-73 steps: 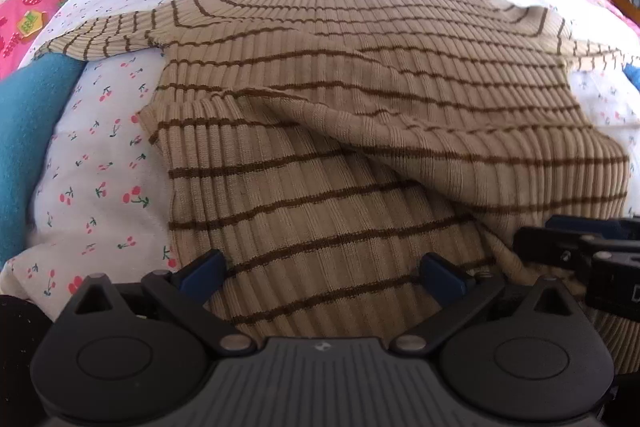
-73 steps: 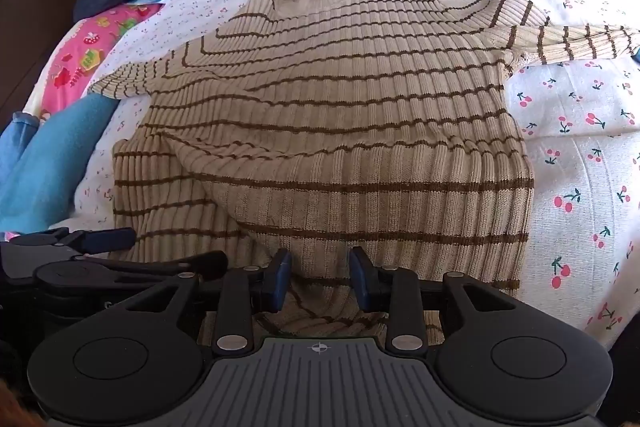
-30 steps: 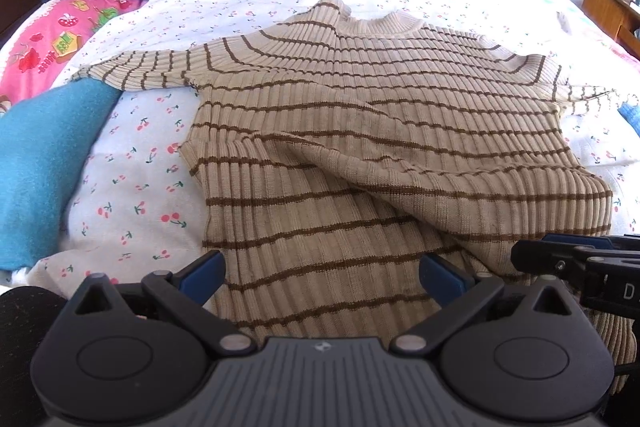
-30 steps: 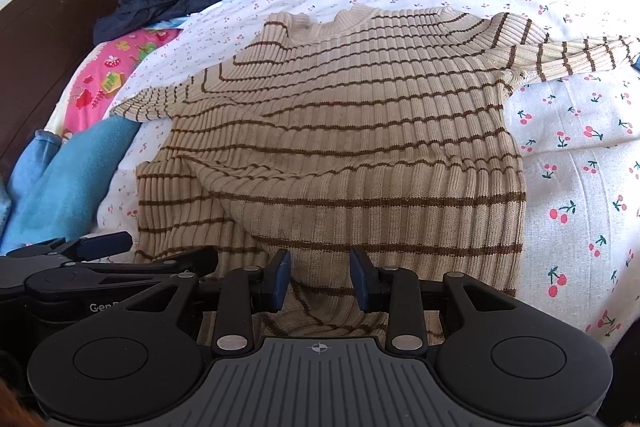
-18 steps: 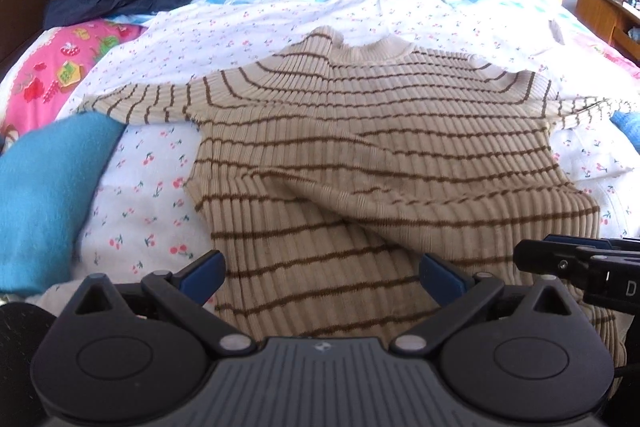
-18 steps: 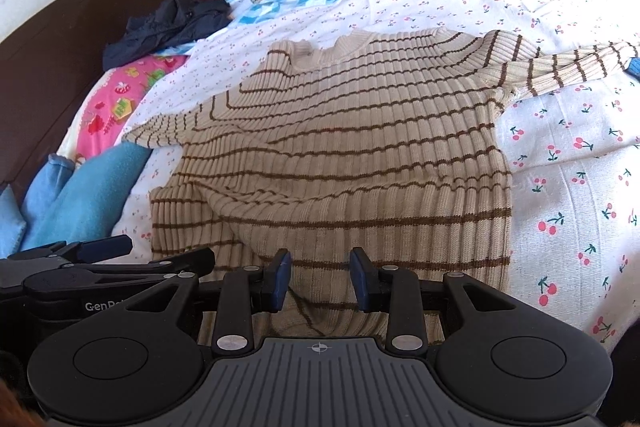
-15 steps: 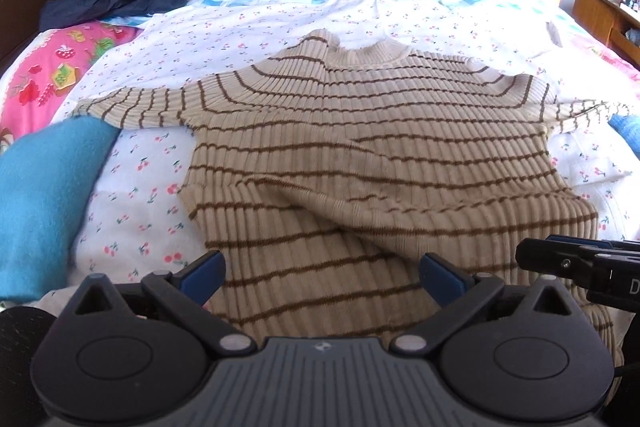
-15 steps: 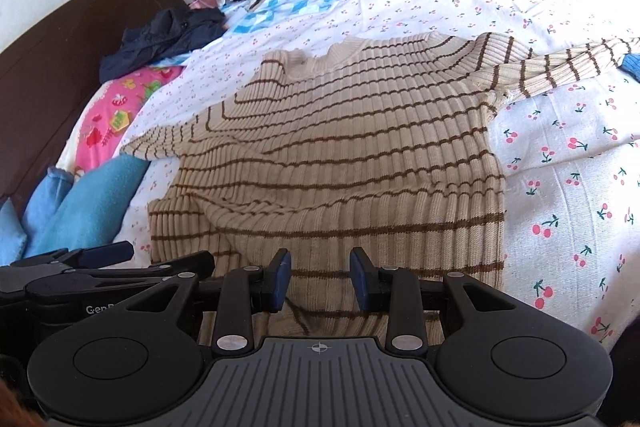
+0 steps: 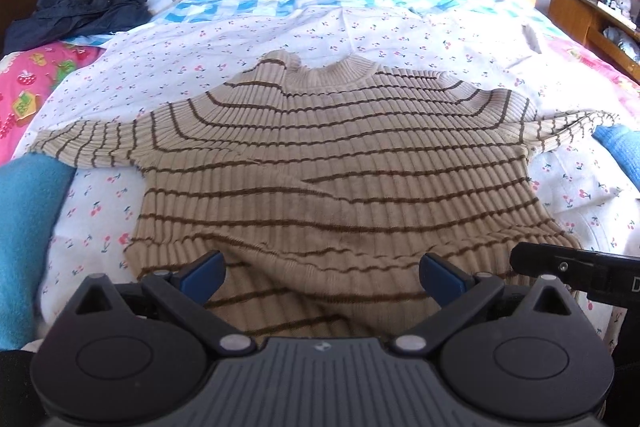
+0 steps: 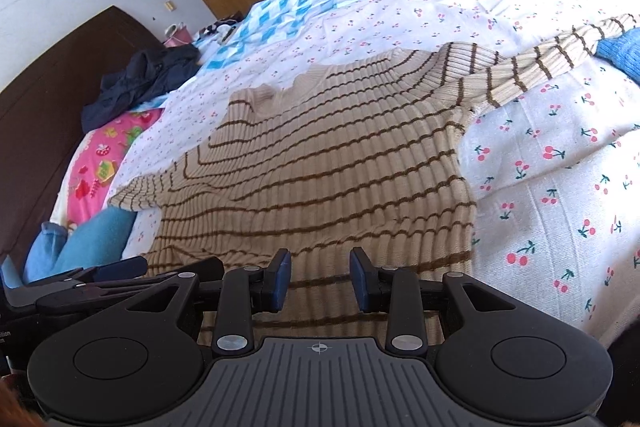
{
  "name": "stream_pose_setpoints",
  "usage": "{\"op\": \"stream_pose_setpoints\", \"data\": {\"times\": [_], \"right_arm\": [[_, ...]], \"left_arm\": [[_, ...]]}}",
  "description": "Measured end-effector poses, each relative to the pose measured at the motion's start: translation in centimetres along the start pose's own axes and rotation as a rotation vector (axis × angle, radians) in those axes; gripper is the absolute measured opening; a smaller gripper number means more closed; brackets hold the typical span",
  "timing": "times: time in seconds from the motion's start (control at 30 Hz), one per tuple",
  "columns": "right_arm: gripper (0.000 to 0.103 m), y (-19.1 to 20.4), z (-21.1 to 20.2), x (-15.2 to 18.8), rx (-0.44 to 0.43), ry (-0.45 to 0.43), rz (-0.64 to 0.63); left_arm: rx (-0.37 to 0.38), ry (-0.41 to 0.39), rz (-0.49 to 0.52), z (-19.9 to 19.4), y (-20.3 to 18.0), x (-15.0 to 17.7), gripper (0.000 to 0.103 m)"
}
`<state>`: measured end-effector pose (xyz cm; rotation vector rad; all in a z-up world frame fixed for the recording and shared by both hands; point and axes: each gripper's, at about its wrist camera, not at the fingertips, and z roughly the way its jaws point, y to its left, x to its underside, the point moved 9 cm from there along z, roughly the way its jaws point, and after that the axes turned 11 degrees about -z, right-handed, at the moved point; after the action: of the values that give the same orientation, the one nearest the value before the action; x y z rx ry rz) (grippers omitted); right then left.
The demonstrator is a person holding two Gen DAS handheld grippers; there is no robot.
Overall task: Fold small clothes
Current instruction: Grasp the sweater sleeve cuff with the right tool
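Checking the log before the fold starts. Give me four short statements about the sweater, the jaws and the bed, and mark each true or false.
1. The striped sweater lies spread on the cherry-print sheet. True.
2. The left gripper has its jaws wide apart. True.
3. The sweater is already folded in half. False: both sleeves lie stretched out to the sides.
4. The dark clothes lie on top of the sweater. False: they sit apart, by the headboard.

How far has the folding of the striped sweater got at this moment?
Done: the striped sweater lies spread on the bedsheet, sleeves out. In hand: left gripper and right gripper hover open at its hem, gripping nothing. Left: every fold; a diagonal wrinkle remains.
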<state>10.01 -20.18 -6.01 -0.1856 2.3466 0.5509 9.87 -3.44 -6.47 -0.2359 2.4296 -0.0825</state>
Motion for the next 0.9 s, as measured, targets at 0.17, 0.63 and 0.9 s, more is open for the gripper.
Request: {"op": "stream_pose_setpoints", "data": {"times": [0.17,0.63,0.9], "right_arm": [[0.027,-0.5,0.1,-0.2,-0.002,0.002,0.014],[0.021,-5.9,-1.6,-4.9,0.059,-0.055,0.077],[0.017,-8.8,-0.8,-6.0,0.092,-0.028,0.105]], "left_arm": [[0.005,0.023,0.011,1.3,-0.9,0.0,0.103],[0.105,-0.017,0.047,2.5,-6.5,-4.0,0.103],[0.139,0.002,0.066,4.3,-8.8,-4.8,0.103]]}}
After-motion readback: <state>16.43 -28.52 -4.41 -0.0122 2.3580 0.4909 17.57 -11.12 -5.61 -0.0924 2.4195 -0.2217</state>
